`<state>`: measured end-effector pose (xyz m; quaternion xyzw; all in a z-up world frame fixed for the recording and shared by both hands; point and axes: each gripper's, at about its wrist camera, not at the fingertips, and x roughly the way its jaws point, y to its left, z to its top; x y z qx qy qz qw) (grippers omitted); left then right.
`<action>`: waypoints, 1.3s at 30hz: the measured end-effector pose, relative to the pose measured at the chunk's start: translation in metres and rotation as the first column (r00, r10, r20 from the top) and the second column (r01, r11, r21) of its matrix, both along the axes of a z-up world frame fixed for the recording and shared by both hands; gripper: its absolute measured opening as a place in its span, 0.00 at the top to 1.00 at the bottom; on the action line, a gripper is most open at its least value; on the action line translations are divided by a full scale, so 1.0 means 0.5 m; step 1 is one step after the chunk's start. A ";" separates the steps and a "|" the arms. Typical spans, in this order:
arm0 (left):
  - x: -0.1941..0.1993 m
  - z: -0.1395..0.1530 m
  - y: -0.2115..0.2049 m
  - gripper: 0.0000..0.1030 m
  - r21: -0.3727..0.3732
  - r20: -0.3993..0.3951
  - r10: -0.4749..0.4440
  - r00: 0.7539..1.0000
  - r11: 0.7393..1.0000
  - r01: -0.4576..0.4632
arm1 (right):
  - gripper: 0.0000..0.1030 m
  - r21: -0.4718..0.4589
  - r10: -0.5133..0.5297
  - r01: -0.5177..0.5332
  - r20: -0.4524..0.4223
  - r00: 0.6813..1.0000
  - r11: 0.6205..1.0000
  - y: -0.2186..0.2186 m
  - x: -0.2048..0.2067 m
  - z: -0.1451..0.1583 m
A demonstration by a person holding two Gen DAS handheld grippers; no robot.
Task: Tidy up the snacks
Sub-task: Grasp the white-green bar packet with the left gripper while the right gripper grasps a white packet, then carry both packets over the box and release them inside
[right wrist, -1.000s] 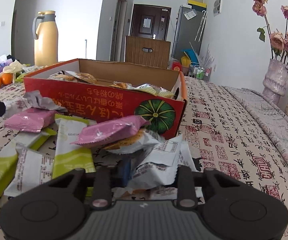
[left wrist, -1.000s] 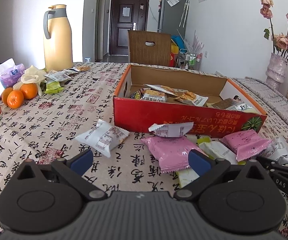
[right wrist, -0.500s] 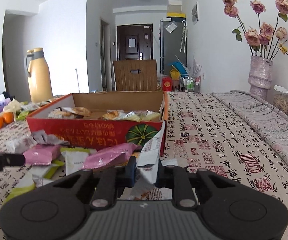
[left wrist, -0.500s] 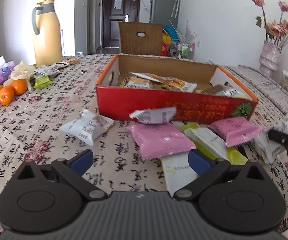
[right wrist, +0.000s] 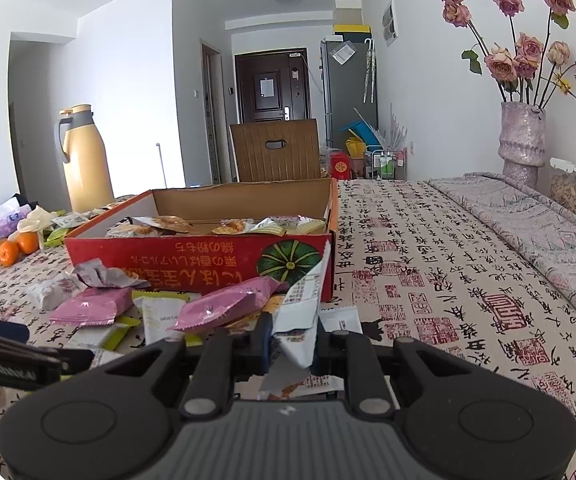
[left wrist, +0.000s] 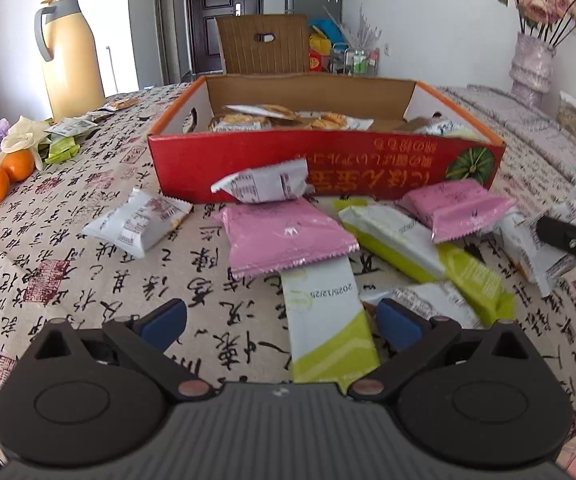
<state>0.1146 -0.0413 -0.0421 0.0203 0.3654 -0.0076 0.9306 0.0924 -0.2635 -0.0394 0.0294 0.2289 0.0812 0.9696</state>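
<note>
Left gripper (left wrist: 282, 322) hovers, jaws spread wide and holding nothing, above a white-and-green snack packet (left wrist: 329, 320) on the tablecloth. Right gripper (right wrist: 289, 342) is clamped tight on a white snack wrapper (right wrist: 301, 308), held upright before the red cardboard box (right wrist: 208, 264).

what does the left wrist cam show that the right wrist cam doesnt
Only the left wrist view shows the left gripper open over a white and green packet, whose printed date can be read, with no pad touching it.

Only the right wrist view shows the right gripper shut on a white snack packet, lifted on edge. It also takes in the whole bunch of roses.

Both show the red box with snacks inside, the pink packets in front of it, the yellow jug, the oranges and the vase.
</note>
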 end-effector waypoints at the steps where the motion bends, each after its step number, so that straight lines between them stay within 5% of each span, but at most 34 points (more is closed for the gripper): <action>1: 0.002 -0.003 -0.002 0.01 0.004 -0.008 0.006 1.000 1.000 -0.006 | 0.84 0.003 0.000 0.000 0.000 1.000 1.000 -0.001 -0.002 -0.001; 9: 0.005 -0.011 -0.014 0.28 0.004 -0.035 -0.003 0.999 1.000 0.003 | 0.84 0.018 0.000 0.001 -0.005 1.000 1.000 -0.011 -0.011 -0.006; 13: -0.002 -0.006 -0.024 0.62 -0.009 -0.026 -0.039 0.999 0.999 0.039 | 0.84 0.023 0.004 -0.004 -0.001 1.000 1.000 -0.012 -0.018 -0.005; 24: -0.036 0.012 -0.024 0.63 -0.019 0.011 -0.042 0.999 0.999 0.042 | 0.84 0.025 0.007 -0.008 0.022 1.000 1.000 -0.010 -0.050 0.009; 39: -0.098 0.103 -0.017 0.63 -0.040 0.170 -0.064 0.983 0.997 0.072 | 0.84 0.017 0.012 -0.013 0.071 0.997 1.000 0.003 -0.079 0.043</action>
